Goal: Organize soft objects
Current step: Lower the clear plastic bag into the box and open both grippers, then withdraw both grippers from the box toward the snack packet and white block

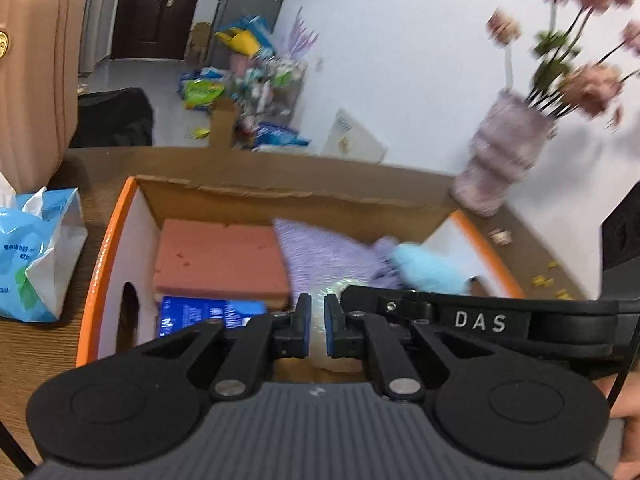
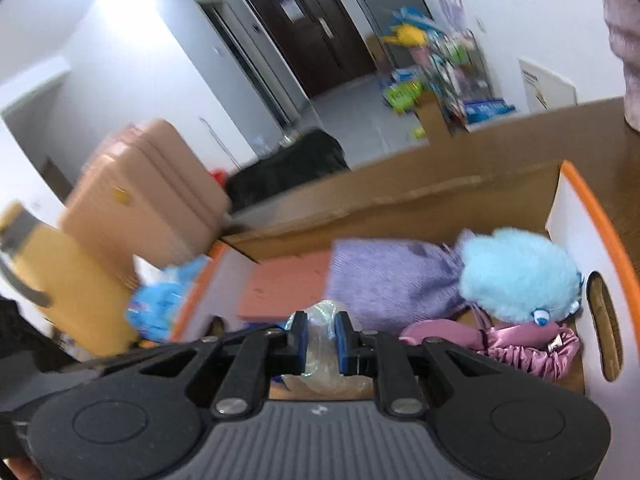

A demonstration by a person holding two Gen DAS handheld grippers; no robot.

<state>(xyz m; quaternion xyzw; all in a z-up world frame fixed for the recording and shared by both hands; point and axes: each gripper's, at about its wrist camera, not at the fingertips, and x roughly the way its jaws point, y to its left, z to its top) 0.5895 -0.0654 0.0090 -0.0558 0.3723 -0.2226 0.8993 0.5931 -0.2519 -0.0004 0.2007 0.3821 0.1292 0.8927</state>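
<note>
Two hand-held grippers hang over an orange-edged cardboard box [image 1: 105, 248] on the brown worktop [image 1: 36, 344]. The left hand-held gripper [image 1: 318, 322] is clenched on a clear plastic bag [image 1: 320, 300], and the right hand-held gripper [image 2: 322, 338] pinches the same crinkled bag between nearly closed blue pads [image 2: 303, 334]. Inside the box lie a pink foam block [image 1: 224, 258] at the far left, a purple knit cloth [image 1: 320, 252] in the middle, a fluffy blue plush toy [image 2: 516, 274] toward the right and a shiny mauve satin piece [image 2: 532, 350] near it. Left of the box sits a blue tissue pack [image 1: 36, 256]; a vase with pink flowers [image 1: 500, 156] stands at the far right.
</note>
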